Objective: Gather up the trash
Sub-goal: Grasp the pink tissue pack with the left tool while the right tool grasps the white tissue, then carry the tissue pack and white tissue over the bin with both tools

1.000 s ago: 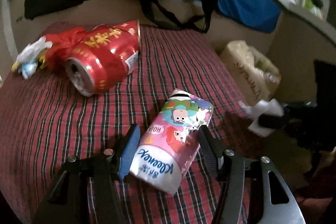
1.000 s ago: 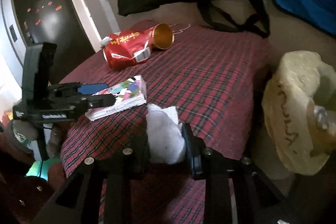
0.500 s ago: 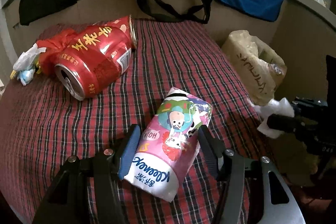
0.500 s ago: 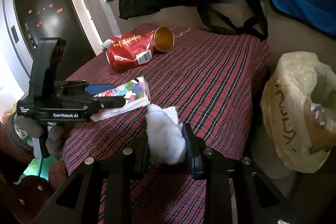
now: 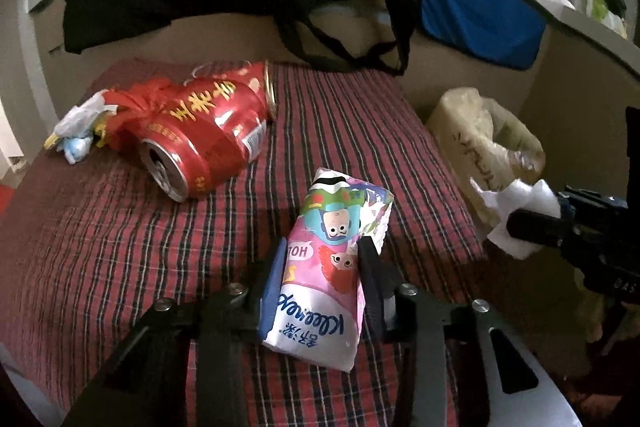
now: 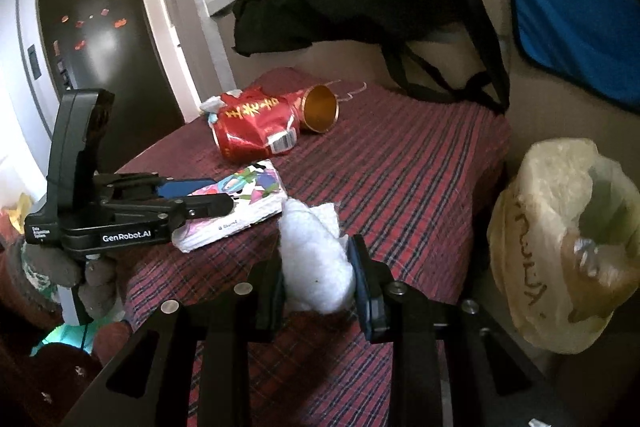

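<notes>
Left wrist view: a plaid-covered worktop [image 5: 120, 247] carries a crushed red can [image 5: 200, 139]. The left gripper [image 5: 324, 263] is closing its jaws around the tissue pack [image 5: 332, 267]; the right gripper [image 6: 316, 267] clamps a white tissue wad [image 6: 312, 267].

light: dim, warm | src: left side | edges: fisheye bend, dark corners | focus: soft

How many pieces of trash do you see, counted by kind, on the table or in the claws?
Red cans: 2, crushed can, open can
Tissue packs: 1, pack between the closing left claw
White tissue wads: 1, wad in the right claw
Small crumpled wrappers: 1, wrapper
Total: 5
</notes>
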Demonstrator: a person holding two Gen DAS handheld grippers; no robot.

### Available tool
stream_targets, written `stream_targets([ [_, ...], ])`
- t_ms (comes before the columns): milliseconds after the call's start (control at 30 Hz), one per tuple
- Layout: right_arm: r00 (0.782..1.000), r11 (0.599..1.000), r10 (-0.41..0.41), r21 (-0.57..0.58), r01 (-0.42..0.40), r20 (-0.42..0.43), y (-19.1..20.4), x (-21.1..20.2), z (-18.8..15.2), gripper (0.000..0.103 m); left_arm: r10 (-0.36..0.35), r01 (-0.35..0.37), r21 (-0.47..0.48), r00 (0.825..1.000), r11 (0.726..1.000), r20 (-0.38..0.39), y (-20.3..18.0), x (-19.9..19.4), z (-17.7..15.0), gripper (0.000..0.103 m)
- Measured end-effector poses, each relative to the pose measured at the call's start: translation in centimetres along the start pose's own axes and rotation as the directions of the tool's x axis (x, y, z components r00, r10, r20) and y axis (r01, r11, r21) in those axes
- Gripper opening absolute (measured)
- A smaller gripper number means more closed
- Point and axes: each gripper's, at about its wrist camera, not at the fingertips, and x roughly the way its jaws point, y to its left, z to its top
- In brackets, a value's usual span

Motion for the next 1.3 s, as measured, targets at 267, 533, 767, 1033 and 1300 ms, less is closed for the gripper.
stream_targets([
  [267,1.0,1.0,-0.006,-0.018,0.007,0.018,0.5,0.1,0.6,0.027,0.022,-0.017,-0.063,0.996,0.998,0.084,0.0,-2.0,0.5,0.036],
  [533,0.996,1.0,-0.003,0.013,0.002,0.09,-0.6,-1.2,3.1,0.027,0.067,-0.046,-0.095,0.972,0.994,0.226,-1.2,-4.1,2.4,0.036],
  [767,0.969,0.994,-0.101,-0.014,0.107,0.227,-3.5,-6.5,6.8,0.027,0.031,-0.009,-0.062,0.93,0.998,0.366,-5.7,-5.3,7.4,0.036],
  [1033,0.917,0.966,-0.259,0.074,0.248,0.302,-10.7,-12.6,7.9,0.027,-0.036,0.065,-0.06,0.918,0.996,0.396,-12.5,-1.4,12.3,0.036],
  [1300,0.894,0.931,-0.354,0.193,0.309,0.273,-17.9,-13.2,5.9,0.027,-0.1,0.109,-0.01,0.941,0.994,0.322,-18.5,3.7,13.7,0.036],
])
